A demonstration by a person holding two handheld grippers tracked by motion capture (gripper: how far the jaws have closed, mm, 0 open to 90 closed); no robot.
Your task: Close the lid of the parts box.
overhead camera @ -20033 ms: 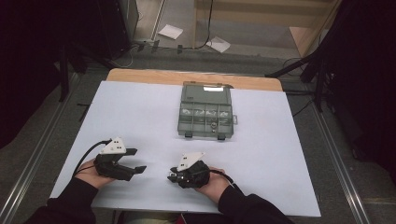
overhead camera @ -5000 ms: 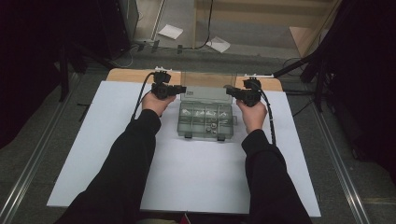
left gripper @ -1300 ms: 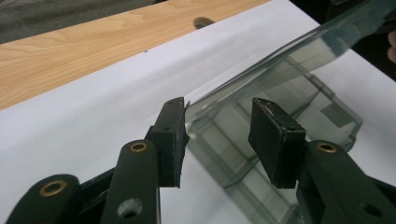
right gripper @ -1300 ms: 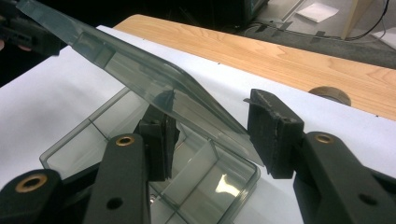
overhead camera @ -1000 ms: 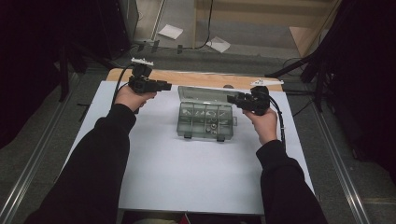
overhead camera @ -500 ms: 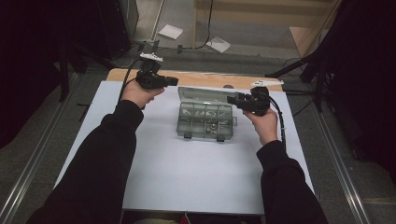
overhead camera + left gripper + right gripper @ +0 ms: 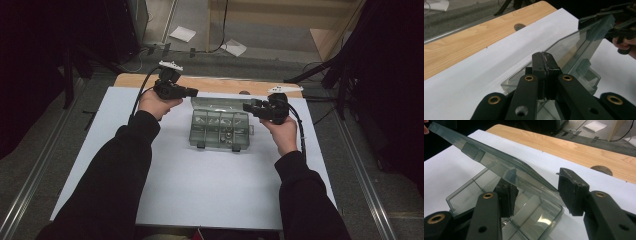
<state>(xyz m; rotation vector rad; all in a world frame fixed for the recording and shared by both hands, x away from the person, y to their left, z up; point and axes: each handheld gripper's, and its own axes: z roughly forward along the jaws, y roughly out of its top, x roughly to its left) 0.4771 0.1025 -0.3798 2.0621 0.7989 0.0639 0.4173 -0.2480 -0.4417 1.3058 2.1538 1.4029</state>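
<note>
Left gripper (image 7: 192, 92) has moved toward the box (image 7: 220, 130), fingers pressed together; right gripper (image 7: 248, 107) spread around its raised lid (image 7: 499, 162).

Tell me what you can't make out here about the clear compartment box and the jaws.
- High view: what lies in the box's compartments is too small to name.
- Left gripper view: the left gripper hides the box's near corner.
- Right gripper view: whether the right gripper presses the lid is unclear.
</note>
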